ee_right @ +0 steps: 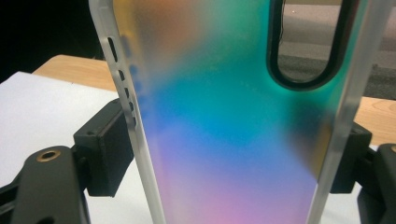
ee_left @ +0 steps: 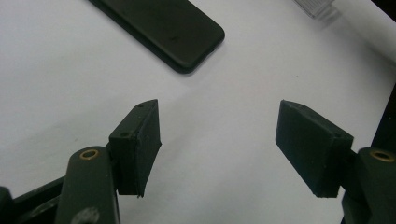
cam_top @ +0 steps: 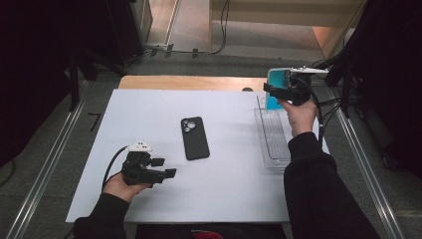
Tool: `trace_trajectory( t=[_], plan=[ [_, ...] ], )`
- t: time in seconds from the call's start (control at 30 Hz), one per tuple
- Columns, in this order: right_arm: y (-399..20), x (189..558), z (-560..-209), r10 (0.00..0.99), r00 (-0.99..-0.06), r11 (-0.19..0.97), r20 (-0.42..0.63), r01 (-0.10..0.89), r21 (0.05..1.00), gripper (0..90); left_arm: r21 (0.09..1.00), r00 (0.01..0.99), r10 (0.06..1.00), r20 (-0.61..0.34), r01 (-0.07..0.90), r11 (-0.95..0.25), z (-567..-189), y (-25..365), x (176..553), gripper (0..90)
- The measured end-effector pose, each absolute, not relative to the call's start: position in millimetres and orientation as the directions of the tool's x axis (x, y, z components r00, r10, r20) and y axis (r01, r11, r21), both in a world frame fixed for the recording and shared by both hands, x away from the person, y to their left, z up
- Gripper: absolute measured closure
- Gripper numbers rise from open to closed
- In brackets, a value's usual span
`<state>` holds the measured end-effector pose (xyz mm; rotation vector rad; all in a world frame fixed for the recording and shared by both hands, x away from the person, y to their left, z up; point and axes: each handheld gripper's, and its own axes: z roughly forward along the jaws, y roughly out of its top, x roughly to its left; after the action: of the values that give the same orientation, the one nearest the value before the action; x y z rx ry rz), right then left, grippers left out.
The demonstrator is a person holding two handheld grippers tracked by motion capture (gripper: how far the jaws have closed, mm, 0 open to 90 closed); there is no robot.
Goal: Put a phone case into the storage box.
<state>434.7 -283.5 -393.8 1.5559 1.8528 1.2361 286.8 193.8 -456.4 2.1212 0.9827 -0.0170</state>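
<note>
A: What is gripped, and where does the largest risk lie?

B: An iridescent phone case (ee_right: 224, 116) is clamped across its width by the right gripper (cam_top: 288, 90), its frosted side rails pressed between the two pads (ee_right: 109, 149). It is held raised over the far end of the clear tray (cam_top: 271, 144). The biggest risk is a drop: thin rails are pinched, so the shell could bow and spring out from between the fingers.

A: And the phone?

B: The black phone (cam_top: 194, 138) lies flat on the white table (cam_top: 149, 114), camera side up, well apart from the right fingers and just beyond the tips of the left gripper (cam_top: 161, 168). The left jaws stand open with nothing between them (the pads (ee_left: 140, 144) hover over bare table). If the phone is not steadied when the case is pressed on, it could be pushed across the smooth surface.

A: Anything smaller?

B: The camera cutout (ee_right: 308, 42) could be mismatched with the lenses if the case is brought down reversed; its orientation cannot be judged surely from the high view.
</note>
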Motion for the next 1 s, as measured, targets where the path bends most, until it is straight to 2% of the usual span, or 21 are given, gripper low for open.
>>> trace_trajectory(
  t=[0.37, 0.83, 1.0],
  plan=[
    [-287, 465, -422, 0.949, -0.224, -0.041, 0.224, 0.615, 0.787, 17.3, 0.641, 0.697, 0.64, -0.323, 0.659, -0.394, -460, 193, 290, 31.0],
    [-281, 481, -452, 0.949, -0.197, -0.044, 0.246, 0.689, 0.723, 16.7, 0.642, 0.7, 0.638, -0.322, 0.656, -0.396, -459, 193, 289, 31.0],
    [-280, 483, -455, 0.95, -0.199, -0.039, 0.24, 0.686, 0.726, 16.9, 0.64, 0.7, 0.638, -0.321, 0.657, -0.398, -459, 194, 290, 31.0]
  ],
)
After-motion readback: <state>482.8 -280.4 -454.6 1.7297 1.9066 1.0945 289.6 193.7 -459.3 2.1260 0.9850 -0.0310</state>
